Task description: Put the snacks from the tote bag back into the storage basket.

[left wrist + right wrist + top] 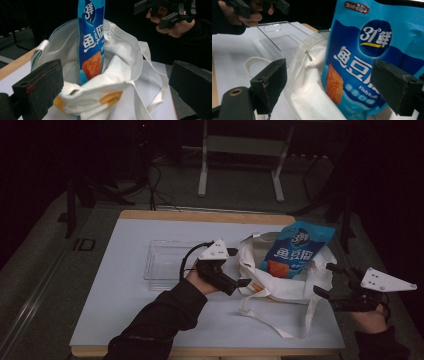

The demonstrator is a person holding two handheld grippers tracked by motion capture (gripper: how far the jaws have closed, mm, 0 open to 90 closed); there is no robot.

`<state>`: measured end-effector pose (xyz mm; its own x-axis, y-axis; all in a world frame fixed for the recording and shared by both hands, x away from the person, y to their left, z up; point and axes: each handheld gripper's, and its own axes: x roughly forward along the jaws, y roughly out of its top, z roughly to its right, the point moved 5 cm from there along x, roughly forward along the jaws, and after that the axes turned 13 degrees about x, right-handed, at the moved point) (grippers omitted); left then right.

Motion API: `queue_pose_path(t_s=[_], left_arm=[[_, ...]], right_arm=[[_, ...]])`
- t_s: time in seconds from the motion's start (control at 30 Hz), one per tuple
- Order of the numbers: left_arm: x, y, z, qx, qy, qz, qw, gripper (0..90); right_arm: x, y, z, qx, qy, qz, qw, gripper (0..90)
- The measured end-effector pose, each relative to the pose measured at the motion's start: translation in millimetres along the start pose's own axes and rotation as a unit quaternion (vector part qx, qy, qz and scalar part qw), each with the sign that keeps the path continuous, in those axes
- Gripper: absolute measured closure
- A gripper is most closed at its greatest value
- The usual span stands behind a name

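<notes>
Where it rises from the tote bag (280, 280), the blue pouch (296, 251) reads "Fishtofu".

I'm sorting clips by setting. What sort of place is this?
Probably a dim lab or recording workspace, not a home. A white work table stands on a grey floor with loose cables and a metal frame behind, and the props, a tote bag and clear tray, look staged.

Blue snack pouch (296, 249) stands upright inside white tote bag (280, 282).
</notes>
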<state>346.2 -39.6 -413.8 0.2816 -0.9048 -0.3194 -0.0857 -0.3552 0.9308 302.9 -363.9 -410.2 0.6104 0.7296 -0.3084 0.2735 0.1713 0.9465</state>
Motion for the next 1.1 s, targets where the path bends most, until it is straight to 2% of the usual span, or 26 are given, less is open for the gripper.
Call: queue_pose_path(t_s=[0.1, 0.13, 0.2, 0.37, 0.5, 0.57, 0.67, 0.83, 0.87, 0.93, 1.03, 1.1], left_arm=[[12.7, 5.3, -4.5, 0.002, -0.004, 0.000, 1.0000, 0.3], [16.7, 6.4, -6.4, 0.003, 0.001, 0.000, 1.0000, 1.4], [25.2, 8.1, -9.5, -0.003, -0.004, 0.004, 1.0000, 1.5], [44.5, 11.1, -16.3, 0.006, -0.006, 0.010, 0.9999, 4.6], [58.6, 12.1, -25.3, 0.010, 0.001, 0.005, 0.9999, 6.3], [64.0, 12.2, -29.3, 0.005, 0.001, 0.001, 1.0000, 6.8], [69.8, 13.0, -34.5, 0.008, 0.006, 0.002, 0.9999, 13.3], [82.9, 12.5, -41.8, 0.012, 0.015, -0.015, 0.9997, 15.2], [86.0, 11.6, -43.5, 0.011, 0.017, -0.017, 0.9997, 15.5], [91.4, 9.4, -46.9, 0.010, 0.016, -0.025, 0.9995, 20.1], [98.6, 6.0, -50.8, 0.006, 0.017, -0.036, 0.9992, 22.2], [102.0, 5.5, -51.5, 0.003, 0.009, -0.040, 0.9992, 28.2]], right_arm=[[0.3, 1.6, 6.8, -0.001, -0.002, -0.004, 1.0000, 14.3], [0.7, 2.2, 9.3, 0.000, -0.003, -0.005, 1.0000, 14.3], [1.5, 3.5, 14.8, 0.001, -0.007, -0.006, 1.0000, 14.4], [4.9, 4.9, 29.3, 0.007, -0.019, -0.014, 0.9997, 14.3], [7.7, 4.5, 39.6, 0.013, -0.021, -0.022, 0.9994, 14.4], [9.5, 3.2, 46.7, 0.019, -0.026, -0.027, 0.9991, 14.4], [11.8, 0.5, 57.7, 0.025, -0.033, -0.027, 0.9988, 17.8], [15.9, -0.6, 75.3, 0.038, -0.045, -0.029, 0.9979, 18.1], [16.8, -0.1, 78.1, 0.040, -0.045, -0.029, 0.9978, 20.5], [19.0, 0.5, 83.8, 0.040, -0.049, -0.030, 0.9975, 21.3], [23.3, 0.6, 90.5, 0.045, -0.052, -0.034, 0.9970, 21.4], [26.5, 0.0, 94.6, 0.046, -0.052, -0.040, 0.9968, 21.6]])
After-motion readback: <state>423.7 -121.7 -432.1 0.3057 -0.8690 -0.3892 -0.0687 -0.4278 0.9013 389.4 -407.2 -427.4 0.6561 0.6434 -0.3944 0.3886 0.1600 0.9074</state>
